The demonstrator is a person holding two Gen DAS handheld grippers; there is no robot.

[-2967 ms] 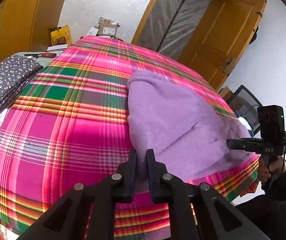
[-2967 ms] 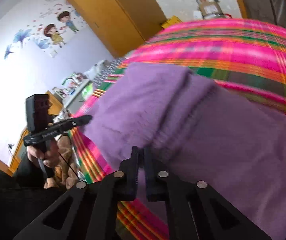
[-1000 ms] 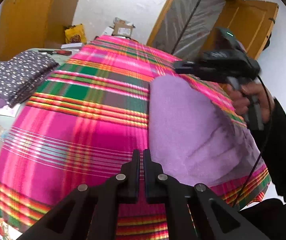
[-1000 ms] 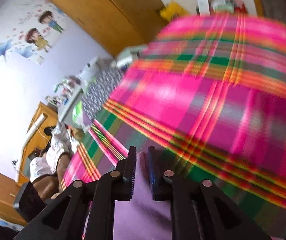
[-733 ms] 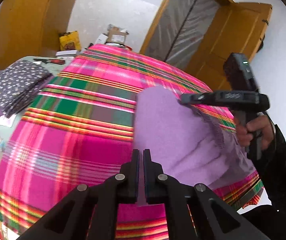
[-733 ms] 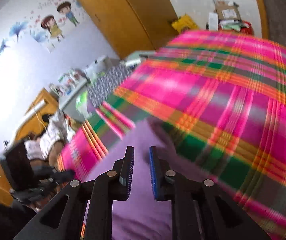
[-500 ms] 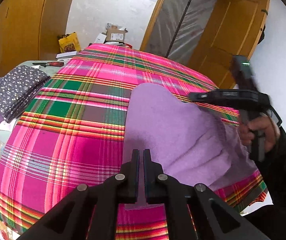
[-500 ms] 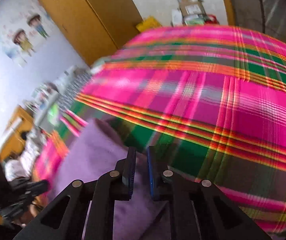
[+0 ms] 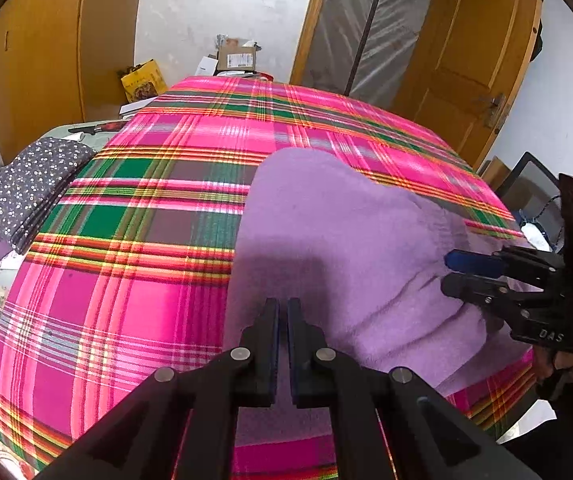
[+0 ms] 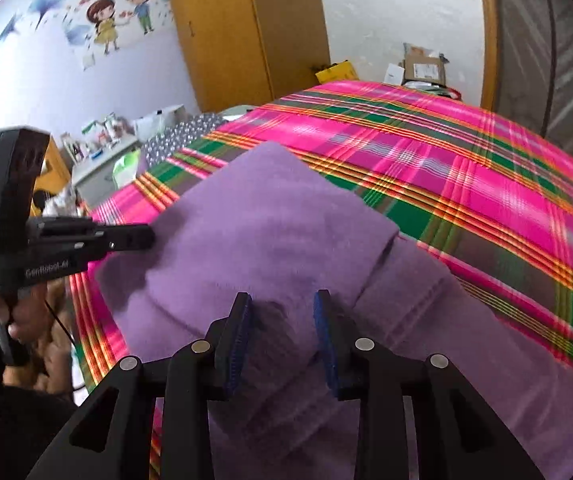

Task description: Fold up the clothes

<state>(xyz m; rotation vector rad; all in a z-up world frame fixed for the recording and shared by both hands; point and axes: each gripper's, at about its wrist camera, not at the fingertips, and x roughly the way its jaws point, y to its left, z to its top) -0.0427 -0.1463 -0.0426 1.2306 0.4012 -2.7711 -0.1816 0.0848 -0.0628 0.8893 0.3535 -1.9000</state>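
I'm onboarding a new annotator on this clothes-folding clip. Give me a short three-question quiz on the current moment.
1. True or false: the right claw has its jaws apart above the purple garment.
2. What lies at the left edge in the left wrist view?
A. a folded dark dotted cloth
B. a laundry basket
C. a pair of shoes
3. Fill in: the purple garment lies on a pink ____ cover.

Key
1. True; the jaws have just been opening, and they grip no fabric.
2. A, the folded dark dotted cloth.
3. Plaid: the plaid cover. The left claw is shut.
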